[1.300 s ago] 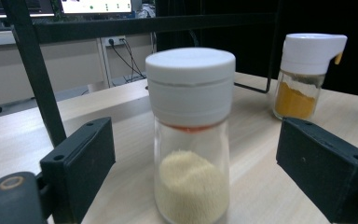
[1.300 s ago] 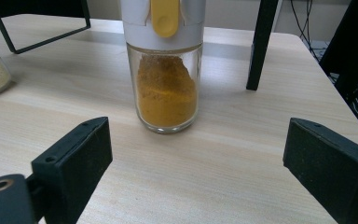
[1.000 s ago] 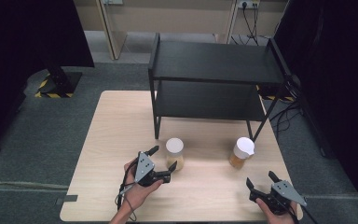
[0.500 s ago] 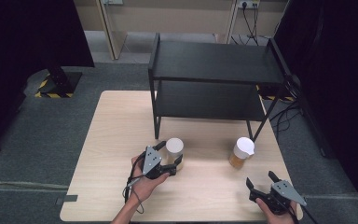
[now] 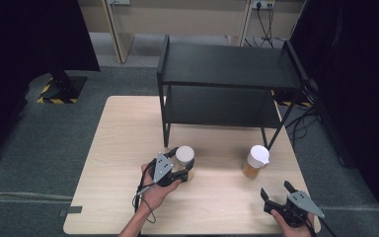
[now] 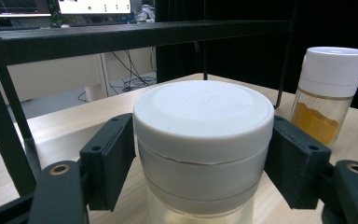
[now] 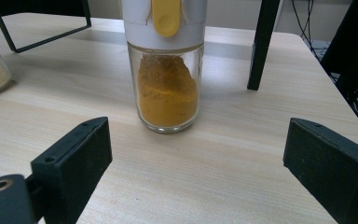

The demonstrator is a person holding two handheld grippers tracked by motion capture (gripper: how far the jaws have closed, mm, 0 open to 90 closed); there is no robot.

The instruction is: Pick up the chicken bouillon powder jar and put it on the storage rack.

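Jars are what the hands are working with, two of them, both standing upright with their long axes vertical on the one light wooden table [image 5: 123, 143]. One black two-tier metal rack [image 5: 227, 84] fills the upper middle of the high view, its front legs planted on the tabletop. Just in front of its left leg, at lower centre, stands the white-lidded jar [image 5: 184, 161] holding something pale. The left gripper [image 5: 181, 168] has a jaw on each side of it, just under the lid [image 6: 203, 122]; the pads sit against the jar or very nearly, and I cannot tell if they are pressing. Right of centre stands the spice jar [image 5: 254, 161] of orange powder, its yellow flip tab [image 7: 167, 16] facing the right gripper [image 5: 278, 193]. That gripper waits at lower right, jaws spread wide, well short of the jar.
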